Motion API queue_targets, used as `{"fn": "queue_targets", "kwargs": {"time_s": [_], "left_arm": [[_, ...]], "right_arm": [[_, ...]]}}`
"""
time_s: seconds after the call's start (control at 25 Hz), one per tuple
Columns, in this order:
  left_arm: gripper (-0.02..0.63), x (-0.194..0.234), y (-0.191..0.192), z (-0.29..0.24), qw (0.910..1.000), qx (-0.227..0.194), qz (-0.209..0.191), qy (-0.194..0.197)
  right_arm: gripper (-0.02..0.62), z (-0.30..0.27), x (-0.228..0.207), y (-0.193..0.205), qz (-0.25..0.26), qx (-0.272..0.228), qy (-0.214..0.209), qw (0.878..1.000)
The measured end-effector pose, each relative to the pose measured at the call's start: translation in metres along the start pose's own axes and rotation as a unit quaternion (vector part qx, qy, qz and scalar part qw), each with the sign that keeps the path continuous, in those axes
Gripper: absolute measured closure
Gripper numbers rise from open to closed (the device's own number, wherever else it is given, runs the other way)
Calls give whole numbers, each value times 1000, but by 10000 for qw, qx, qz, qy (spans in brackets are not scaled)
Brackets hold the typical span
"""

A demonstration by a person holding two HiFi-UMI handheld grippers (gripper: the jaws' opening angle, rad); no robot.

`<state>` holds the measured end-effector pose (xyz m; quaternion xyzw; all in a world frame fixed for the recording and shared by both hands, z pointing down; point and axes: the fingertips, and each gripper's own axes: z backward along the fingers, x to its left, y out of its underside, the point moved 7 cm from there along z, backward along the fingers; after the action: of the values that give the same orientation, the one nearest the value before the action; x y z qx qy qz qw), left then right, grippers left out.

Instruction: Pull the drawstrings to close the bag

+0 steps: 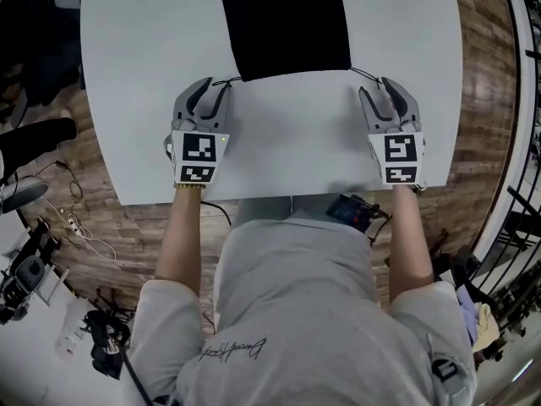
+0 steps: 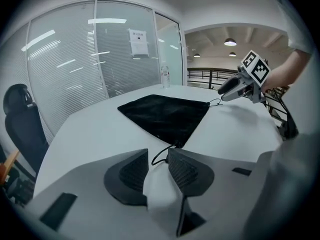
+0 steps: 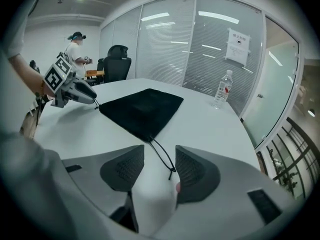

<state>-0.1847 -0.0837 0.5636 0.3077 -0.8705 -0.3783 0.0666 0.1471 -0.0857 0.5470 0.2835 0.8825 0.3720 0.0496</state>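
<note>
Lying flat on the white table (image 1: 296, 150), the black bag (image 1: 283, 24) sits midway between the left and right edges. It runs from the far edge, where the head view cuts it off, toward the middle of the top. A thin black cord leaves each of its near corners.

The left gripper (image 1: 213, 91) rests on the table just off the bag's near left corner, toward the near edge. In the left gripper view its jaws stand apart, with the looped left drawstring (image 2: 161, 154) lying on the table between them, close to the right-hand jaw. I cannot tell whether it touches that jaw.

The right gripper (image 1: 376, 91) rests just off the bag's near right corner. Its jaws are also parted, and the right drawstring (image 3: 162, 156) runs from the bag's corner down into the gap, its knotted end lying loose between them.

Each gripper carries a cube with black-and-white square markers, which have no readable text.

A water bottle (image 3: 222, 90) with a red label stands near the table's far edge; its print is too small to read. A paper notice (image 3: 238, 47) hangs on the glass wall behind, its lines illegible. The person's grey shirt (image 1: 232, 349) bears a line of script that I cannot make out. A black office chair (image 3: 116, 61) stands beyond the table's far left side.
</note>
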Motion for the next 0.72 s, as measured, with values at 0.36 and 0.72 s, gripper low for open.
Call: {"fn": "queue_targets", "kwargs": {"time_s": [0.36, 0.72], "left_arm": [[474, 0, 3, -11, 9993, 198, -290, 90], [550, 4, 2, -17, 9997, 57, -68, 207]], "right_arm": [[383, -23, -10, 13, 359, 283, 188, 9988], [387, -31, -10, 13, 400, 373, 152, 9984]]}}
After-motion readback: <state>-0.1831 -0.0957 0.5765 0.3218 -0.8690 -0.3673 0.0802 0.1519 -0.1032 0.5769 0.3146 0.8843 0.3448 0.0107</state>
